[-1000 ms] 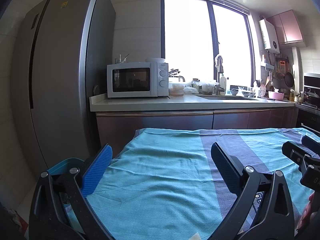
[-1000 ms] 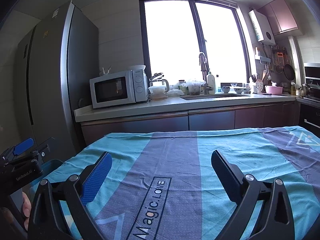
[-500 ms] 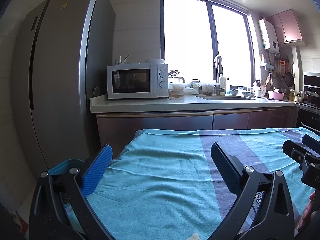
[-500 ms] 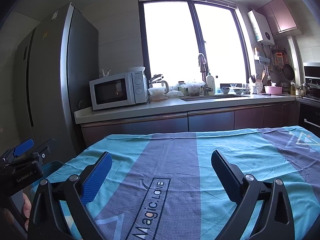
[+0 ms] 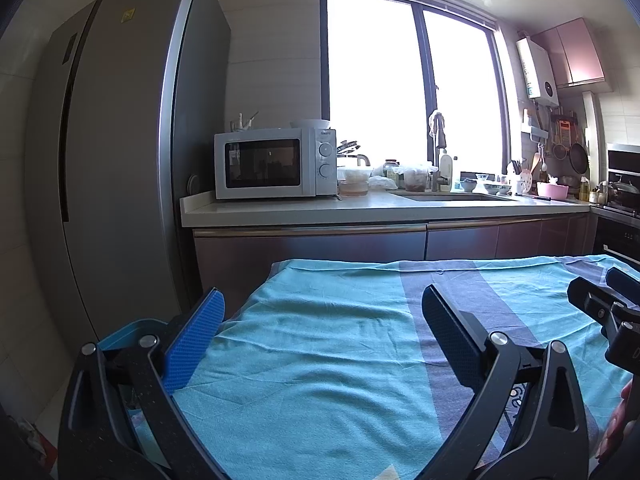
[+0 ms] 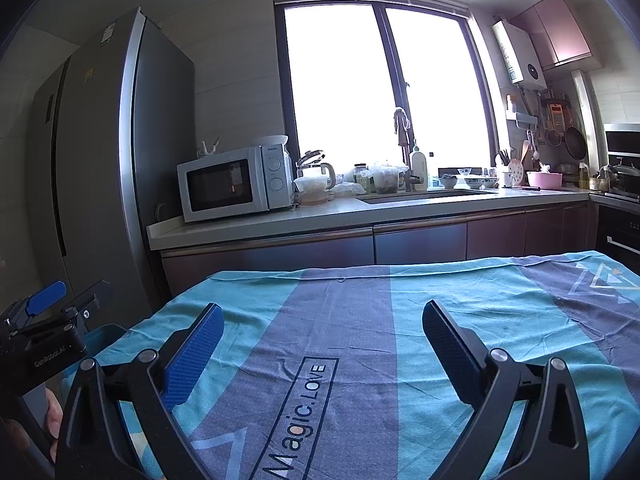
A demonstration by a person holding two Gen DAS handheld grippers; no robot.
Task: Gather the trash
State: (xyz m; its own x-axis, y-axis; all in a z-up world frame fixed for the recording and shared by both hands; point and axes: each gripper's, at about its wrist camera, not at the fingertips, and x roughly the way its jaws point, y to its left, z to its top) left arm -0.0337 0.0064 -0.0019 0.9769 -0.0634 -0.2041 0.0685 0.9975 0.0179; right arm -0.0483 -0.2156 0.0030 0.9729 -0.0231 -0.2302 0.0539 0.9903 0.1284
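Observation:
My left gripper (image 5: 322, 296) hangs open above the left part of a table under a teal and purple cloth (image 5: 340, 344), nothing between its blue pads. My right gripper (image 6: 322, 312) is open too, over the cloth's printed middle (image 6: 304, 400). Each gripper shows at the edge of the other's view: the right gripper (image 5: 608, 312) at far right, the left gripper (image 6: 48, 320) at far left. A teal bin rim (image 5: 132, 330) peeks out beside the table's left edge. No trash shows on the visible cloth.
A tall grey refrigerator (image 5: 120, 160) stands left of the table. Behind the table runs a kitchen counter (image 5: 360, 210) with a white microwave (image 5: 274, 163), a sink with a faucet (image 5: 438, 156), jars and bowls. An oven (image 5: 618, 216) is at right.
Both grippers stay open. The views have shifted only slightly; the right wrist view has drifted a little so the kitchen sits marginally lower and left.

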